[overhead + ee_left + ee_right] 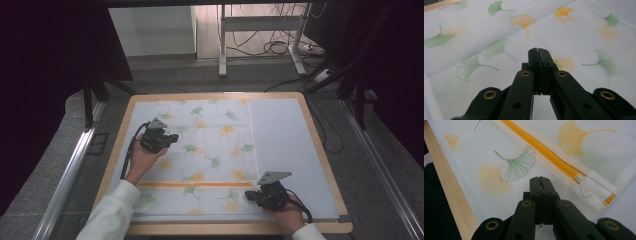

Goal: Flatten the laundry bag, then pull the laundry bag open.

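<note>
A white mesh bag (200,150) printed with green and yellow ginkgo leaves lies flat on the table. An orange zipper (195,184) runs across its near part. The white zipper pull (585,186) sits at the zipper's right end, just right of my right gripper (539,178). That gripper (248,196) is low over the bag's near right corner with its jaws shut together. My left gripper (175,137) is held over the bag's left part. Its jaws (538,50) are shut with nothing between them, and leaf-printed mesh (499,37) lies below.
The bag lies on a pale mat (285,145) covering a wooden table (320,150). The table's near wooden edge (449,190) runs beside the bag. Beyond the table are a grey floor, a metal frame (222,45) and loose cables (280,47).
</note>
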Tool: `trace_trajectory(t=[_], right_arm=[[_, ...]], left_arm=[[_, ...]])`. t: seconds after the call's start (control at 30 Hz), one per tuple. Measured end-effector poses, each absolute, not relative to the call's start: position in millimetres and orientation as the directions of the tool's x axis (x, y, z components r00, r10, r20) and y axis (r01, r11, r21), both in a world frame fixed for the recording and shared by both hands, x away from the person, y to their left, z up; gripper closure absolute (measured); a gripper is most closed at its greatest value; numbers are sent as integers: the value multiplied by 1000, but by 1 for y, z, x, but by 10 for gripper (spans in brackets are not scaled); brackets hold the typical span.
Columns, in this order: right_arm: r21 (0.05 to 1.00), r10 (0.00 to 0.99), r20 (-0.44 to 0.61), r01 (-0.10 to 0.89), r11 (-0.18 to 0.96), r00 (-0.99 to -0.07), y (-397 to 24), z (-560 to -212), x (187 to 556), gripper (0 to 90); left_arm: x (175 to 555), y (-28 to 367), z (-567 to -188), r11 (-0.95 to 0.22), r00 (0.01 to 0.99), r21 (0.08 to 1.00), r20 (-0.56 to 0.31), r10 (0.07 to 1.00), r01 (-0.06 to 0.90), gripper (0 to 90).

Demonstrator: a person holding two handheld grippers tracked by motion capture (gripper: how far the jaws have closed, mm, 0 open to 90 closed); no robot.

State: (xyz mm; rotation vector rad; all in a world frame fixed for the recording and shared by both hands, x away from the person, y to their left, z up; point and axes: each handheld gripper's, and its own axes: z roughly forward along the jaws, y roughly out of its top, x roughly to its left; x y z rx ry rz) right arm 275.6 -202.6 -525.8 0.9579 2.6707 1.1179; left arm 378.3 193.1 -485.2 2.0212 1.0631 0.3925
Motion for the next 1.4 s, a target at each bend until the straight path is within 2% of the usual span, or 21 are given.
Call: trace_trajectory(t=[0.23,0.33,0.4,0.53,0.67,0.83,1.4], right_arm=[[671,597,148,523,525,-789,-202,-526,273,887],[669,592,155,525,526,-791,-203,-526,274,887],[669,592,154,524,527,-791,-203,-526,274,887],[669,592,151,522,528,-792,-202,-526,274,886],[667,590,125,507,545,-798,-201,-525,271,884],[664,592,118,507,550,-797,-202,-524,267,884],[669,607,104,508,543,-788,-205,-524,260,884]], left_arm=[[344,180,-484,-366,644,774,-69,762,516,808],[330,175,-485,-348,664,792,-95,742,501,716],[325,170,-486,-383,680,773,-85,729,506,641],[313,163,-483,-354,671,780,-111,733,516,503],[304,153,-483,-384,679,775,-77,730,501,395],[296,141,-484,-429,693,771,-22,721,471,361],[293,97,-478,-474,768,788,1,640,393,336]])
